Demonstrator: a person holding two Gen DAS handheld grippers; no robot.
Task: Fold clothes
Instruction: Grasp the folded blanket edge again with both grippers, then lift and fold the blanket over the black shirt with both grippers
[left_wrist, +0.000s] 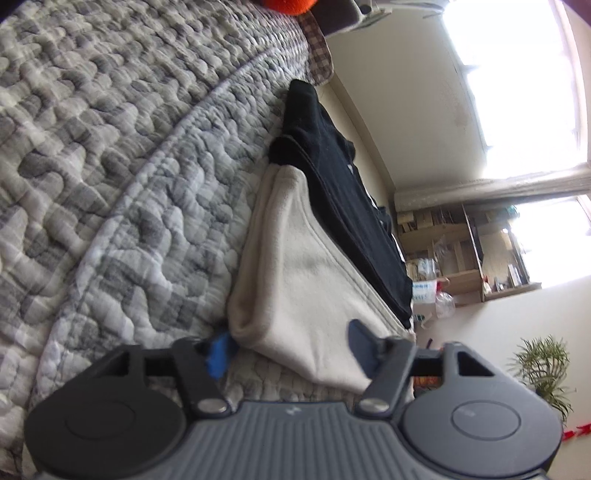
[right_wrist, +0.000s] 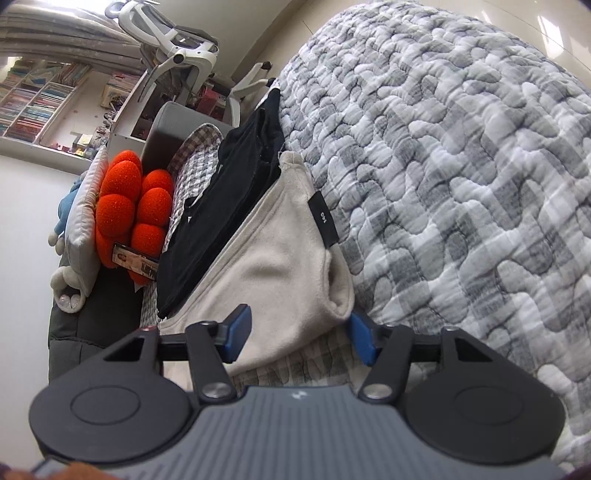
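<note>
Blue-padded fingers of my left gripper (left_wrist: 291, 347) sit closest to the lens, set apart with a corner of the cream fleece garment (left_wrist: 306, 295) lying between them. The pad on one side (left_wrist: 221, 352) touches the folded edge; the other (left_wrist: 360, 338) lies over the cloth. I cannot tell whether they actually pinch, so I read them as not yet clamped.

My right gripper (right_wrist: 301, 330) is in the same state: fingers (right_wrist: 238, 326) apart, the opposite corner of the cream garment (right_wrist: 280, 258) between them, its rounded edge just beside the far pad (right_wrist: 364, 339), with a visible gap.

That garment lies on the grey quilted bed (right_wrist: 461, 184), straight ahead of both sets of fingers, and a black garment (right_wrist: 221, 203) lies on its far side, touching it. A black size tag (right_wrist: 324, 219) sits beyond my right fingers.

I judge this to be the grasp before a fold: next both sets of fingers must close firmly on the two near corners, then lift evenly. Both grippers point downward at a slant toward the bed.
</note>
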